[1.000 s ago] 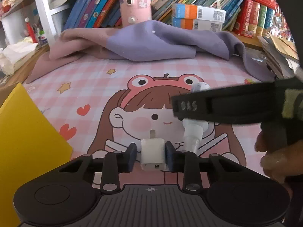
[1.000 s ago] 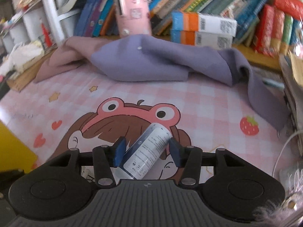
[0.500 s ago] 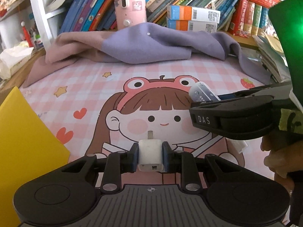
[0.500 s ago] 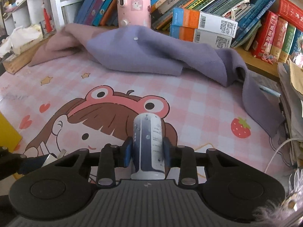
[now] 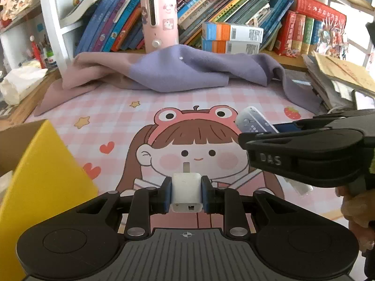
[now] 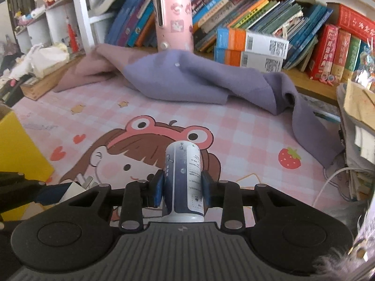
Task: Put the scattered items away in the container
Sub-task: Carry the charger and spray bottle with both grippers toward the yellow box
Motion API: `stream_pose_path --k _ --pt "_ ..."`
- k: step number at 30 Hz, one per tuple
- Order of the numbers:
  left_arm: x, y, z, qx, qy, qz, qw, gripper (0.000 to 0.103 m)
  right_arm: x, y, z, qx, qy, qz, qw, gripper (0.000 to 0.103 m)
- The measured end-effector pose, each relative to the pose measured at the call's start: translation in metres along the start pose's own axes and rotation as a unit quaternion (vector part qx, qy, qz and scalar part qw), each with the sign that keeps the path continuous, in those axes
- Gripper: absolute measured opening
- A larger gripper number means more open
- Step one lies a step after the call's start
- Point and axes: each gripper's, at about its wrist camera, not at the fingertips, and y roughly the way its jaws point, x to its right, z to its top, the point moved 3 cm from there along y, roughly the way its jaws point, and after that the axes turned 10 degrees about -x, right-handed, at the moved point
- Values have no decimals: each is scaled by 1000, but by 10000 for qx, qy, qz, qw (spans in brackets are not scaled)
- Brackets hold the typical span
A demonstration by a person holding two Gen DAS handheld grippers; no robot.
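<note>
My left gripper (image 5: pixel 186 194) is shut on a white charger plug (image 5: pixel 186 190), its metal prong pointing forward, held above the pink cartoon mat (image 5: pixel 164 110). My right gripper (image 6: pixel 182 190) is shut on a blue-and-white bottle (image 6: pixel 184 182), lifted off the mat; the bottle also shows in the left wrist view (image 5: pixel 254 120), held by the right gripper's black body at the right. The yellow box (image 5: pixel 39 178) with a cardboard-brown inside stands at the left, beside my left gripper; it shows in the right wrist view (image 6: pixel 18 149) too.
A purple and pink cloth (image 5: pixel 187 70) lies bunched at the mat's far edge. Behind it stand a pink canister (image 5: pixel 160 21), stacked boxes (image 5: pixel 232 37) and rows of books. Papers and a white cable (image 6: pixel 328 182) lie at the right.
Both grippers have lifted with their items. The bottle has turned from tilted to straight between the right gripper's fingers. The yellow box's open top has come into view at the left.
</note>
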Motion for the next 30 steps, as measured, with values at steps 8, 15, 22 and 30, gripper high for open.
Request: stream_pose_path --k 8,15,22,30 --pt "-5 -45 -11 240 29 -98 9997 24 -4 -44 -17 165 -13 126 9998 30" --pt "-6 -87 -28 508 129 -332 9981 24 -15 -87 -35 353 -155 170 9991 30" --pt "-20 -127 -49 745 151 -541 9956 24 -31 -129 -60 460 -246 151 9985 30" --pt "-39 -157 -79 882 189 -858 9922 24 -57 -169 -97 436 -108 -7 9990 30"
